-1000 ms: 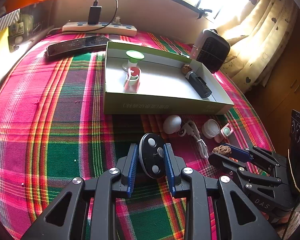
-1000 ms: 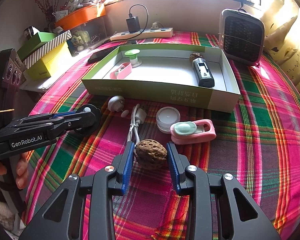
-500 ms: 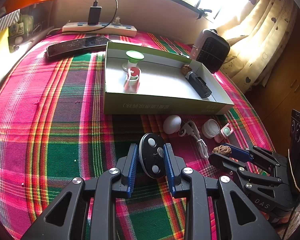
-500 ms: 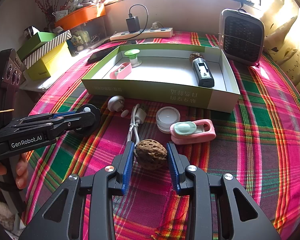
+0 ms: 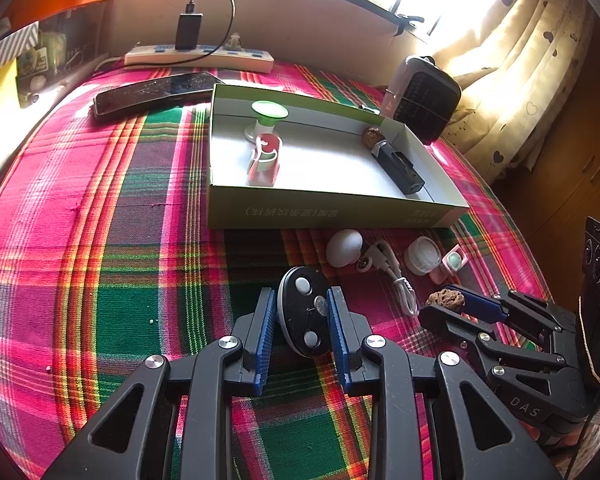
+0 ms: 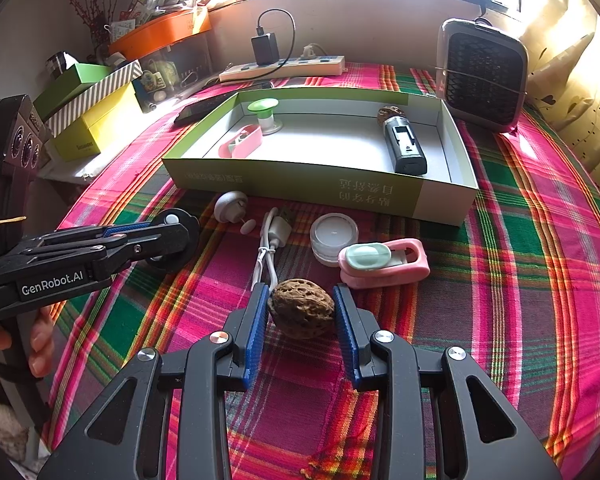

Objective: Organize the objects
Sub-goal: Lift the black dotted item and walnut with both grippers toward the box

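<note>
Walnut (image 6: 301,307) sits squeezed between the right gripper (image 6: 301,322) jaws, low over the checked cloth (image 6: 520,264). Left gripper (image 5: 301,334) jaws pinch a black oval gadget (image 5: 305,316). Beyond both jaws lies the green box (image 6: 300,184), then a power strip (image 6: 282,68), heater (image 6: 482,74) and sunny window.

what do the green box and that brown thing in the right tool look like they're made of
Green box: likely cardboard, matte, with thin folded walls and printed text.
Brown thing in the right tool: looks like a walnut, woody shell, dull, deeply wrinkled and pitted.
</note>
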`<state>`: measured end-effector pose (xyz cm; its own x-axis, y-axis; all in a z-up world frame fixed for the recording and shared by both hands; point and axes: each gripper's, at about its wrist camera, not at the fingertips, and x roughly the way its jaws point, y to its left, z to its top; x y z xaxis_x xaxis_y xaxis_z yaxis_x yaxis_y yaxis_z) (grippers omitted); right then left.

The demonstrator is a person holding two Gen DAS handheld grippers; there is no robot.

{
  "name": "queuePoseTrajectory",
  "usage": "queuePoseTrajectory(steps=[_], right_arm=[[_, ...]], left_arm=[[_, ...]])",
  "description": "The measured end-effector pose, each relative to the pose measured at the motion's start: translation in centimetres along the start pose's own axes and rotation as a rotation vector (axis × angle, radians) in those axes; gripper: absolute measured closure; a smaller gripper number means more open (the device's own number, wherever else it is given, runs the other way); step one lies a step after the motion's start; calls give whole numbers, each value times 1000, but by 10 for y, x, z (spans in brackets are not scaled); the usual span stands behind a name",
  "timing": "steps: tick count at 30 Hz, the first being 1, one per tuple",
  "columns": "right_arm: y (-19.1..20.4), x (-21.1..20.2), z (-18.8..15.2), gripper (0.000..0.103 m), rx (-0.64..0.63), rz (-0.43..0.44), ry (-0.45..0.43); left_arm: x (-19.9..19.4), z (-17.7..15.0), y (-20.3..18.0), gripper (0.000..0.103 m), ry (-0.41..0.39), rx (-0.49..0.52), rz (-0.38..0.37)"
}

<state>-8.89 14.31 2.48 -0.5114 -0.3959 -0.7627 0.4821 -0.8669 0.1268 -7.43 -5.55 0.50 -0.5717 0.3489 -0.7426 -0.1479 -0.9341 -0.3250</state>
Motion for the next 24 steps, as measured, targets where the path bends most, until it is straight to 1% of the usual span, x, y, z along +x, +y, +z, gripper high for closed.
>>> queuePoseTrajectory(steps=[10, 18, 24], right_arm=[[-1, -6, 6, 69, 5, 13, -17], [-4, -14, 16, 69, 8, 32, -41], [-10, -19, 28, 69, 2, 17, -65]], left_arm=[[-5, 4, -2, 79, -8, 21, -3], [-14, 16, -7, 79, -32, 44, -15], [-16, 26, -11, 79, -43, 52, -24]])
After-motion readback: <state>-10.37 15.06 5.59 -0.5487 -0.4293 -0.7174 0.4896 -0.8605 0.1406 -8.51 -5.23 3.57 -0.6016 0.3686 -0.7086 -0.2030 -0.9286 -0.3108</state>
